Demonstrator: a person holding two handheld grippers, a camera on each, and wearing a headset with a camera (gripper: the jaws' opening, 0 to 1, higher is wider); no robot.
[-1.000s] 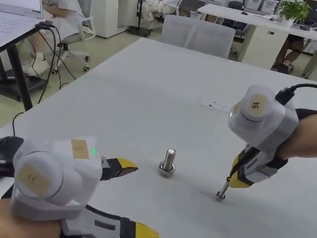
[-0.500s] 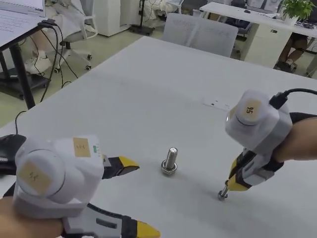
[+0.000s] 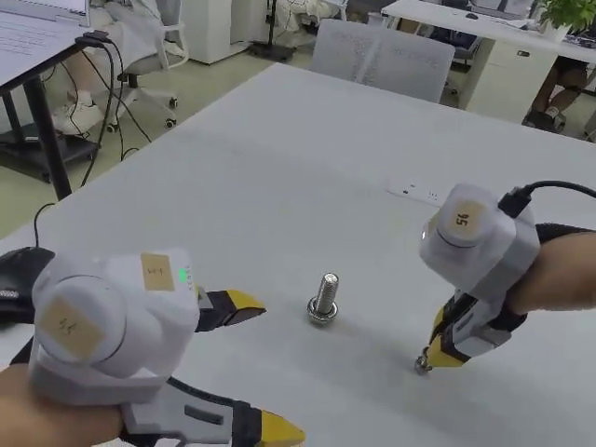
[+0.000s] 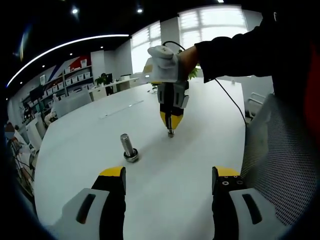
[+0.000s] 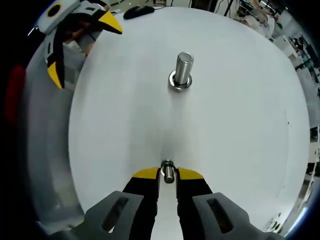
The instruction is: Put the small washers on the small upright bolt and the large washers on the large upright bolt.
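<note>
While the right gripper (image 3: 438, 350) is pinched almost closed on the small bolt (image 3: 424, 364), the left gripper (image 3: 261, 368) hangs low over the near edge of the table (image 3: 279, 168). Its jaws are spread wide with nothing between them.

In the right gripper view the yellow tips sit on either side of the small bolt's top, touching it as far as I can tell. My guess is it's being steadied upright so it doesn't topple. That bolt stands closer to the near edge than the large bolt (image 3: 324, 296) and off to its right, with the two well apart.

The large bolt stands upright on its own, further in towards the middle of the table. It has a washer (image 3: 322, 318) ringed round its foot, so that one looks at least partly loaded already. Whether the small bolt has any washers on it I can't tell, since the jaws cover most of it.

The left gripper points roughly at the large bolt, which reads to me like it's parked ready rather than working. Risk-wise, letting go of the small bolt sloppily could tip it over.
</note>
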